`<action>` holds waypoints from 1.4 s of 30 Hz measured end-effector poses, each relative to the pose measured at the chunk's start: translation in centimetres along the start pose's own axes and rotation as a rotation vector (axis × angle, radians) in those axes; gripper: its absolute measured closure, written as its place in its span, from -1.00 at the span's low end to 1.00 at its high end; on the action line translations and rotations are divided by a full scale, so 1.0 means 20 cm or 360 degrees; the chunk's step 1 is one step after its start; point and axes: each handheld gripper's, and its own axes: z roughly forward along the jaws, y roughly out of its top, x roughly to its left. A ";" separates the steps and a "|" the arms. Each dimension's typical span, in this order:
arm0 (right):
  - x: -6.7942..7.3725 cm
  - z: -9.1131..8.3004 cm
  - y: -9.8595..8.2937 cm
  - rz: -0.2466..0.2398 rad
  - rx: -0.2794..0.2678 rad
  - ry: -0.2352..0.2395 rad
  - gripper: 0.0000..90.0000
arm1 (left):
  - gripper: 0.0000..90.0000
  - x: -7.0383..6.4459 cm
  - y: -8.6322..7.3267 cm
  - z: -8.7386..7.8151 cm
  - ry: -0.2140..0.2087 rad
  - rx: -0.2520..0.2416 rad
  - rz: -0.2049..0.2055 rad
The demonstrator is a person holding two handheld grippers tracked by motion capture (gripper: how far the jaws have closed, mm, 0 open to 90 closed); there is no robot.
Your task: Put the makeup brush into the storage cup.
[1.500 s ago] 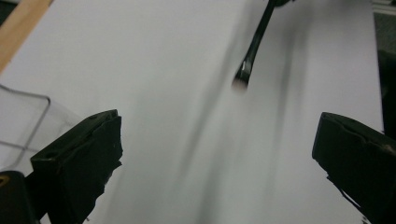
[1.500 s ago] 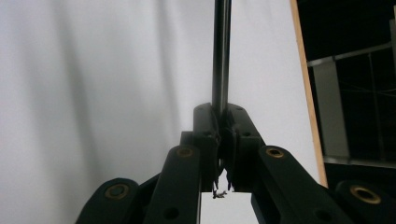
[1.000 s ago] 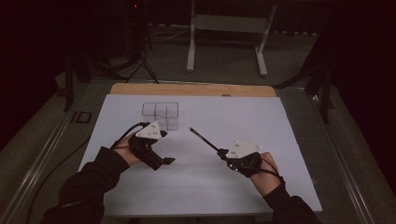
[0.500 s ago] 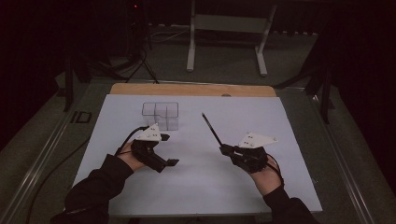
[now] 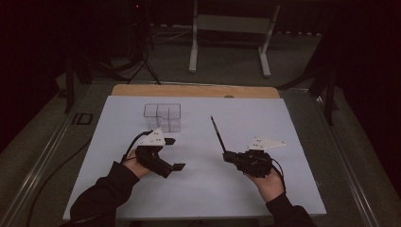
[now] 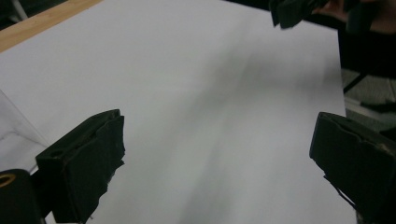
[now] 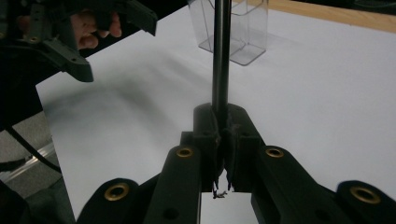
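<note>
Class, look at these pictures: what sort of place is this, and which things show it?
Probably a lab or recording studio: a white-covered table in a dark room, metal stand legs behind it, cables on the floor.

I'm working in a dim lab or recording studio: dark surroundings, a white sheet (image 5: 198, 142) over the counter (image 5: 189, 91), a metal stand (image 5: 231, 28), cables (image 5: 137, 61) on grey carpet.

White sheet (image 5: 198, 189) over wooden tabletop (image 5: 194, 91), metal stand (image 5: 229, 28) behind, cables (image 5: 142, 66) on floor
</note>
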 end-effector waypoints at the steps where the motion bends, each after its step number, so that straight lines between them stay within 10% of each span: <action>1: -0.01 0.00 -0.01 0.0019 -0.0003 0.0010 0.88 | -0.91 -0.01 -0.01 0.01 -0.0002 -0.0006 -0.0005; 10: -0.03 0.02 -0.04 0.0119 0.0005 0.0035 0.88 | -0.91 -0.03 -0.06 0.02 -0.0017 -0.0070 -0.0048; 20: -0.03 0.03 -0.05 0.0015 0.0023 -0.0026 0.87 | -0.91 -0.03 -0.06 0.02 -0.0034 -0.0071 -0.0087; 42: -0.01 0.05 -0.04 -0.0031 0.0037 -0.0003 0.87 | -0.93 -0.07 0.29 -0.08 -0.0120 -0.0193 -0.0174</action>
